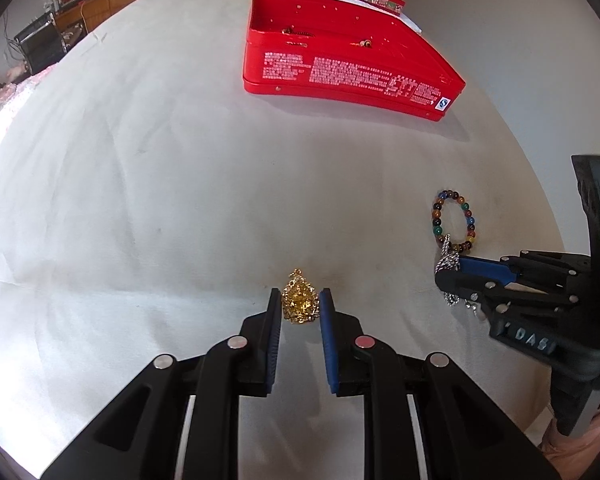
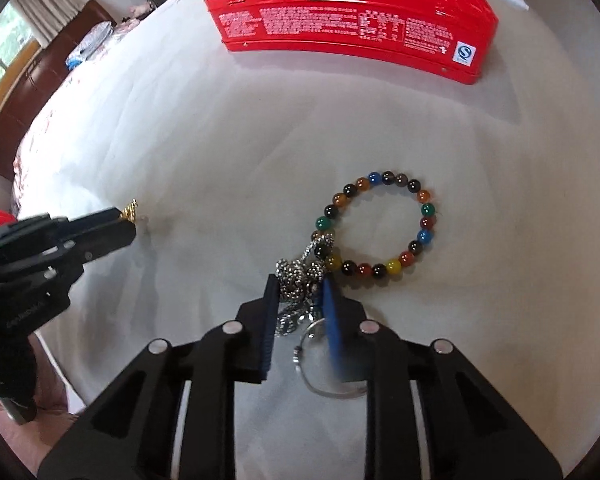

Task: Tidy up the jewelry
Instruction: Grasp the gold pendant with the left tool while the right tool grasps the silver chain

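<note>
Jewelry: lumpy gold pendant (image 1: 300, 300), round glossy bead bracelet (image 2: 380, 226).

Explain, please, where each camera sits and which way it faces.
Left wrist: on the left gripper, facing steeply down at the cloth; its fingers flank a gold pendant; the right gripper shows too.
Right wrist: on the right gripper, facing down; its fingers close on a silver charm beside the bracelet; the left gripper shows.
Shared: red tin, bracelet, pendant, charm.
</note>
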